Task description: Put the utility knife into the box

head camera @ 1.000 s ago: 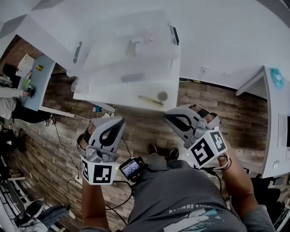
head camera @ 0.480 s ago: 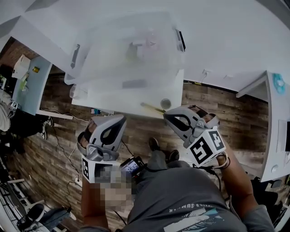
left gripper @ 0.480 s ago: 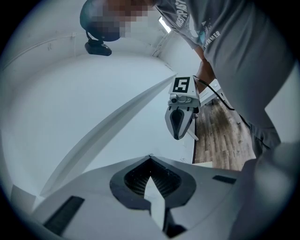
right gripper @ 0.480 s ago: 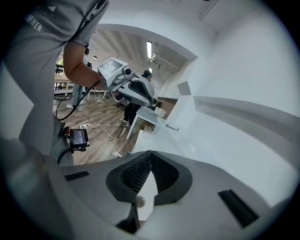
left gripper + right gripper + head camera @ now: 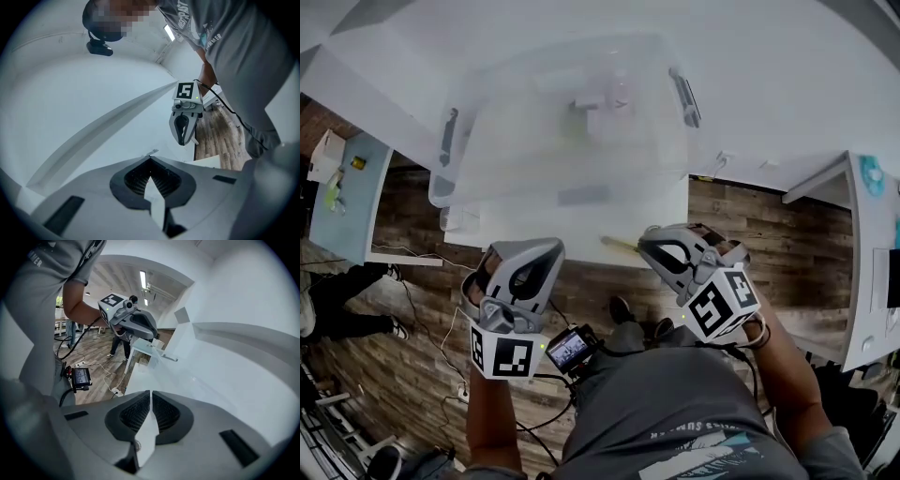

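We hold the left hand-held gripper [image 5: 150, 159] pressed together and empty, while the right hand-held gripper [image 5: 150, 393] is opening, empty, probably for the knife [image 5: 620, 246] on the bench [image 5: 534, 220].

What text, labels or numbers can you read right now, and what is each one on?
"SUMMER": print on the person's grey shirt; the rest of that print is too blurred.
Marker cubes: black-and-white square patterns, no words.
Small screen at the waist: too small to read.
Clear box and white table: no text visible.
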`<state>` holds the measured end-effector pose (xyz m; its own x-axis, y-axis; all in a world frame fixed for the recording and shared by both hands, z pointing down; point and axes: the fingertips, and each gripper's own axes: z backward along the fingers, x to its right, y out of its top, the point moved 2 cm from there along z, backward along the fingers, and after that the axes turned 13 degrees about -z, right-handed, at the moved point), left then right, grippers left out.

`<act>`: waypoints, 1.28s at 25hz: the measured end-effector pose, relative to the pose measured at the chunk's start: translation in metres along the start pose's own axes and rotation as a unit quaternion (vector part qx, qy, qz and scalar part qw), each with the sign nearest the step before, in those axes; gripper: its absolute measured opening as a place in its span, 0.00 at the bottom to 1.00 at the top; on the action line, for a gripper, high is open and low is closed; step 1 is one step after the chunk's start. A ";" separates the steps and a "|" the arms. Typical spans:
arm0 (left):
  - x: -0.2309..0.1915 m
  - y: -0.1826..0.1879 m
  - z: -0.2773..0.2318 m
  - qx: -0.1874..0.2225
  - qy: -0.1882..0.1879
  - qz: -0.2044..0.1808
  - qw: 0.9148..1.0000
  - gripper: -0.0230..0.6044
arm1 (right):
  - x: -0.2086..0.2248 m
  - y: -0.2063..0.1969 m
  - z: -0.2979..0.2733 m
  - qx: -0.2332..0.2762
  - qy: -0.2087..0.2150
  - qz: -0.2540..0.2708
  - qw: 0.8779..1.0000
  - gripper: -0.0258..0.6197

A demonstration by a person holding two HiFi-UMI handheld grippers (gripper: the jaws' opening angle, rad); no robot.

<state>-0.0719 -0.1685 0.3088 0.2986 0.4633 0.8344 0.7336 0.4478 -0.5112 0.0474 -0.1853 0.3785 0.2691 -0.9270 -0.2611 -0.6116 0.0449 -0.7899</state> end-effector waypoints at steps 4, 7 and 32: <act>-0.002 -0.019 -0.012 0.011 -0.009 0.008 1.000 0.05 | 0.007 -0.015 -0.026 -0.026 0.006 -0.024 0.999 0.11; -0.004 -0.026 -0.020 0.013 -0.013 0.019 1.000 0.05 | 0.008 -0.032 -0.044 -0.044 0.024 -0.049 0.998 0.15; -0.012 -0.021 -0.035 -0.125 -0.004 0.025 0.992 0.05 | -0.060 -0.235 -0.181 -0.303 0.174 -0.083 0.933 0.35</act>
<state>-0.0695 -0.2107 0.3167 0.3341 0.4868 0.8071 0.8466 0.2214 -0.4840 0.0405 -0.2075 0.6804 0.2042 -0.9720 0.1167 -0.9197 -0.2313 -0.3174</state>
